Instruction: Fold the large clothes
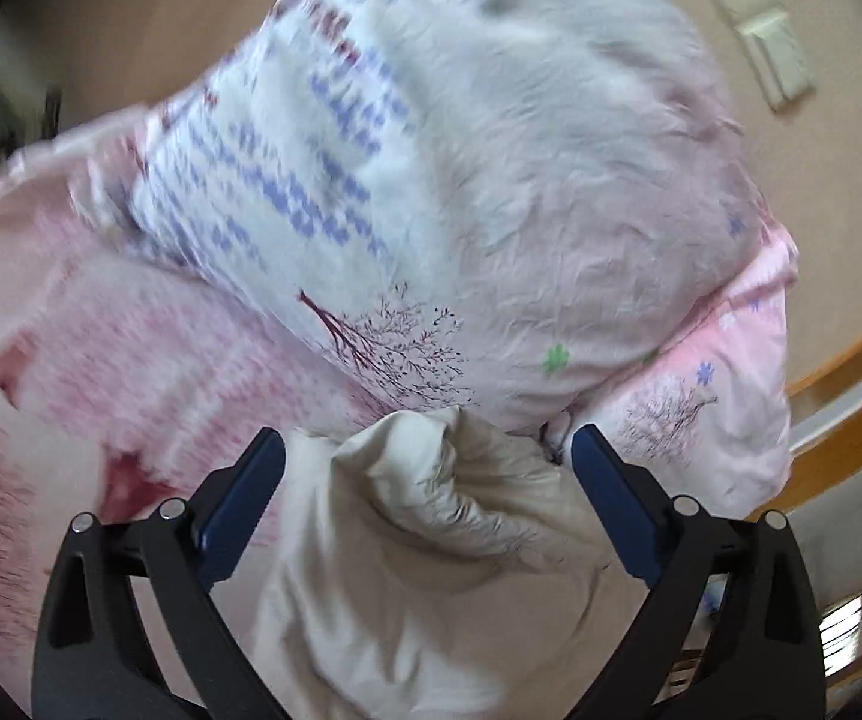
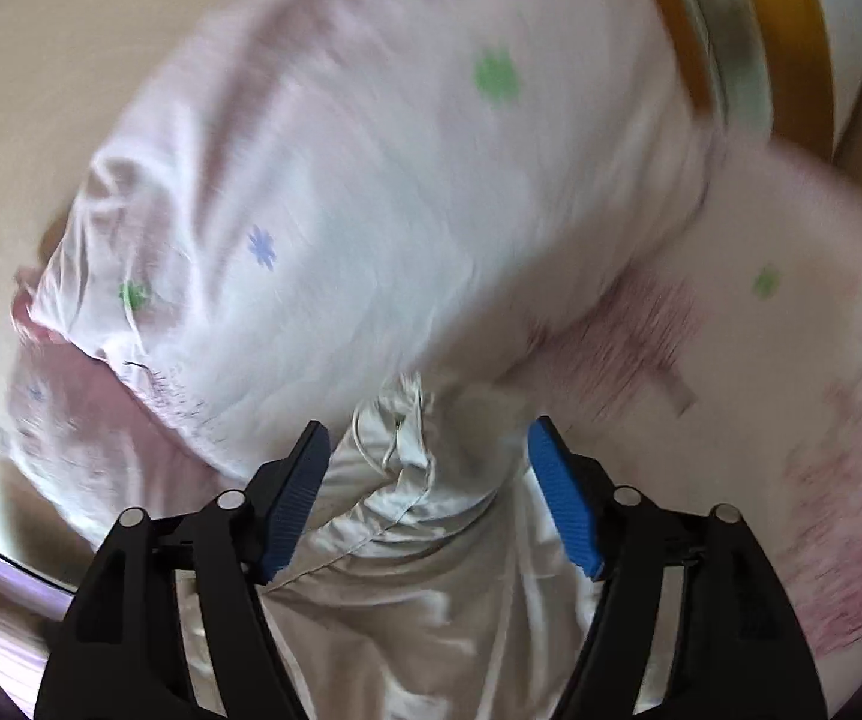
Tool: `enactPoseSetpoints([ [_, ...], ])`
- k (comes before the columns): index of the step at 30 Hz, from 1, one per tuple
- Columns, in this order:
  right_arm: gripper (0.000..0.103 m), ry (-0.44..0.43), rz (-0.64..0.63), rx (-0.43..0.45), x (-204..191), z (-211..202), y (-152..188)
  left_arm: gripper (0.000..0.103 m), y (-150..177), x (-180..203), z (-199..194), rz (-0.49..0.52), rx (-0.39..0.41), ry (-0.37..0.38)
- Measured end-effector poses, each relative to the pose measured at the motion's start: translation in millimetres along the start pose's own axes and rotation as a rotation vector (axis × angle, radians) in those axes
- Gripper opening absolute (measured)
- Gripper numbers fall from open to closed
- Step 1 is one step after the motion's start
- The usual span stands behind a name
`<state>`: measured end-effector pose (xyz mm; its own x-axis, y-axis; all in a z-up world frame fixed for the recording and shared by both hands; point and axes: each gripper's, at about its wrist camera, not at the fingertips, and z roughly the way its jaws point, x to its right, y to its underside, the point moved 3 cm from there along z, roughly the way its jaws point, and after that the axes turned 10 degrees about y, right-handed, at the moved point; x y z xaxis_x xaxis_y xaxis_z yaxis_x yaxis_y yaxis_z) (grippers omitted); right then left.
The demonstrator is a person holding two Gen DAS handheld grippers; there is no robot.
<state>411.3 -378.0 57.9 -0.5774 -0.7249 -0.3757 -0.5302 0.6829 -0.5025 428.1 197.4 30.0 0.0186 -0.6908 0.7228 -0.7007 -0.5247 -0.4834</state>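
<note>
I count two grippers, the left gripper (image 1: 428,450) and the right gripper (image 2: 428,441), each with two blue pads spread apart. Between each pair I see one bunch of cream cloth (image 1: 431,498). Beyond it I make out one big quilt (image 1: 431,180), white and pink, with a flower and tree print. On the wall I count one switch plate (image 1: 772,60). Blur keeps me from counting the printed flowers.

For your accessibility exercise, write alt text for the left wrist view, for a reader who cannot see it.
The left gripper stands open, its blue pads either side of a bunched cream fabric corner without pressing it. Beyond lies a bulky folded quilt, white and pink with tree and flower prints, partly blurred.
</note>
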Motion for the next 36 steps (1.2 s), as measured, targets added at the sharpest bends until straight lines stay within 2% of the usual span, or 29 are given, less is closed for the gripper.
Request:
enactPoseSetpoints([
  [1, 0.071, 0.013, -0.050, 0.030, -6, -7, 1, 0.096, 3, 7, -3, 0.057, -0.007, -0.027],
  [2, 0.071, 0.012, -0.149, 0.046, -19, -15, 7, 0.095, 11, 21, -4, 0.156, -0.025, -0.074],
  [4, 0.071, 0.008, -0.285, 0.031, -37, -18, 19, 0.095, 22, 37, -3, 0.269, -0.055, -0.099],
  [6, 0.069, 0.087, -0.436, 0.039, -53, -18, 37, 0.094, 37, 54, 4, 0.397, -0.096, -0.148],
  [7, 0.067, 0.131, -0.487, 0.048, -58, -16, 41, 0.091, 44, 60, 9, 0.468, -0.109, -0.203],
  [8, 0.061, 0.175, -0.530, 0.047, -61, -12, 45, 0.089, 47, 63, 15, 0.517, -0.113, -0.256],
  [11, 0.055, 0.243, -0.591, 0.038, -63, -1, 48, 0.075, 51, 59, 24, 0.585, -0.145, -0.326],
  [14, 0.055, 0.275, -0.644, 0.042, -58, 2, 45, 0.072, 47, 52, 32, 0.584, -0.185, -0.331],
  [18, 0.056, 0.234, -0.547, -0.059, -48, 24, 31, 0.071, 38, 43, 50, 0.512, -0.221, -0.325],
  [20, 0.055, 0.244, -0.546, -0.087, -47, 34, 36, 0.063, 35, 39, 61, 0.494, -0.223, -0.346],
  [21, 0.041, 0.252, -0.560, -0.099, -49, 39, 40, 0.058, 36, 38, 64, 0.492, -0.228, -0.350],
  [23, 0.015, 0.267, -0.582, -0.143, -53, 56, 47, 0.030, 38, 36, 77, 0.485, -0.250, -0.353],
  [26, 0.012, 0.368, -0.595, -0.161, -58, 76, 49, 0.023, 39, 37, 94, 0.506, -0.256, -0.434],
  [30, 0.012, 0.440, -0.491, -0.231, -48, 92, 37, 0.024, 34, 31, 103, 0.473, -0.246, -0.494],
  [32, 0.015, 0.440, -0.457, -0.262, -43, 91, 34, 0.029, 32, 29, 100, 0.453, -0.244, -0.499],
  [34, 0.024, 0.436, -0.456, -0.232, -42, 78, 31, 0.043, 29, 29, 89, 0.438, -0.230, -0.487],
  [35, 0.033, 0.448, -0.458, -0.198, -41, 66, 31, 0.052, 27, 29, 80, 0.427, -0.214, -0.472],
  [36, 0.033, 0.440, -0.452, -0.165, -39, 53, 30, 0.057, 26, 30, 69, 0.417, -0.190, -0.458],
])
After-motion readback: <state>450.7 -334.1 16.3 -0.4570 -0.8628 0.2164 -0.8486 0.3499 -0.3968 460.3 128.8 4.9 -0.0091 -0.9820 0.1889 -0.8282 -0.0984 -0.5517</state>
